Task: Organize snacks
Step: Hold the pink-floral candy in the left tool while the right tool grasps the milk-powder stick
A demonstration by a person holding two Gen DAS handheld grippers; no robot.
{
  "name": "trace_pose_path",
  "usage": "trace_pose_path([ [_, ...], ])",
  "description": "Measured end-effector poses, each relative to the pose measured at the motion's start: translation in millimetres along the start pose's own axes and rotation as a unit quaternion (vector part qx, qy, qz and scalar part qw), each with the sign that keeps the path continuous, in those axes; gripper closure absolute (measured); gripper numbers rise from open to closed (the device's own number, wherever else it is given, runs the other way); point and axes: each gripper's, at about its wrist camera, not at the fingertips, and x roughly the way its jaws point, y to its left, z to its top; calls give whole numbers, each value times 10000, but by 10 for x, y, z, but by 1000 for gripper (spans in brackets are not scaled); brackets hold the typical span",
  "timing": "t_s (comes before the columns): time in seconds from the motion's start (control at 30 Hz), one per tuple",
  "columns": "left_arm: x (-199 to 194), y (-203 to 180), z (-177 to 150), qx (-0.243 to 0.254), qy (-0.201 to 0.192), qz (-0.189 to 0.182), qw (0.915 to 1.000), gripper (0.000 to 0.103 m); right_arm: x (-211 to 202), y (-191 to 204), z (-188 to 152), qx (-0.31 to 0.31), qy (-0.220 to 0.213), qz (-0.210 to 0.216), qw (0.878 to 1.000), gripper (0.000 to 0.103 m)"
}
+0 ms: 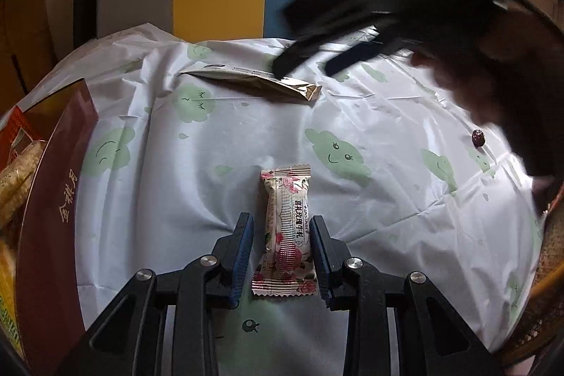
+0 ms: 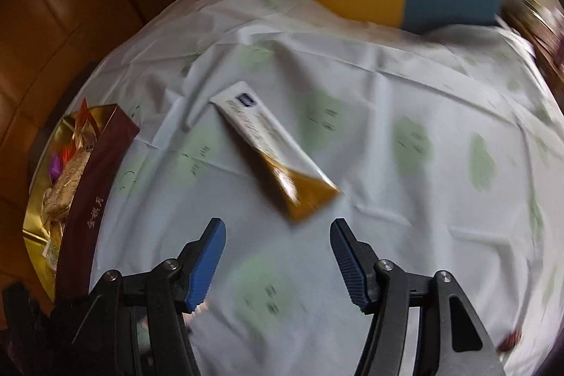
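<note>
Between our left gripper (image 1: 282, 235)'s spread fingers lies the floral candy packet (image 1: 286, 231), light and crinkly; we would pinch its middle. Our right gripper (image 2: 278, 242), spread too, nears the slippery gold sachet (image 2: 275, 150).

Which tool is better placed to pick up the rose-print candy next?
Left. The left tool is open with the rose-print candy lying between its fingers on the tablecloth. The right tool is open over the gold sachet instead.
</note>
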Motion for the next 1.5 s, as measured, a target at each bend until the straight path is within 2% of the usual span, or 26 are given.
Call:
trace_pose_path([
  [0.17, -4, 44, -5, -86, -33, -122, 9999, 70, 396, 179, 387, -454, 343, -253, 9981, 40],
  [0.3, -17, 44, -19, -117, -89, -133, 9998, 70, 601, 201, 582, -728, 461, -655, 9941, 40],
  [0.47, -26, 33, -36, -100, -142, -114, 9998, 70, 809, 137, 654, -736, 741, -538, 9931, 41],
  [0.5, -30, 28, -41, -94, -151, -108, 9998, 70, 803, 115, 644, -682, 678, -453, 9943, 57],
  [0.53, -32, 27, -43, -90, -159, -105, 9998, 70, 769, 98, 632, -623, 584, -426, 9954, 68],
  [0.63, -42, 26, -62, -61, -188, -89, 9998, 70, 625, 88, 543, -638, 479, -595, 9950, 73],
  [0.73, -53, 13, -79, -47, -209, -74, 9997, 70, 413, 68, 373, -667, 411, -637, 9949, 73],
  [0.97, -55, -10, -81, -6, -223, -26, 9997, 70, -13, -325, -313, -203, 685, -847, 9938, 73],
  [1.07, -56, -20, -76, 12, -206, -3, 9998, 70, -46, -467, -601, -53, 927, -975, 9909, 73],
  [1.17, -49, -16, -59, -16, -170, -20, 9999, 70, -20, -606, -799, 186, 1023, -832, 9911, 70],
  [1.27, -35, -12, -33, -9, -124, -14, 9999, 70, -53, -710, -820, 415, 901, -691, 9927, 69],
  [1.33, -30, -9, -17, -29, -91, -33, 9999, 70, -60, -760, -779, 492, 812, -672, 9932, 60],
  [1.5, -24, 5, 10, -79, 2, -67, 9999, 70, -48, -867, -700, 582, 771, -641, 9933, 60],
])
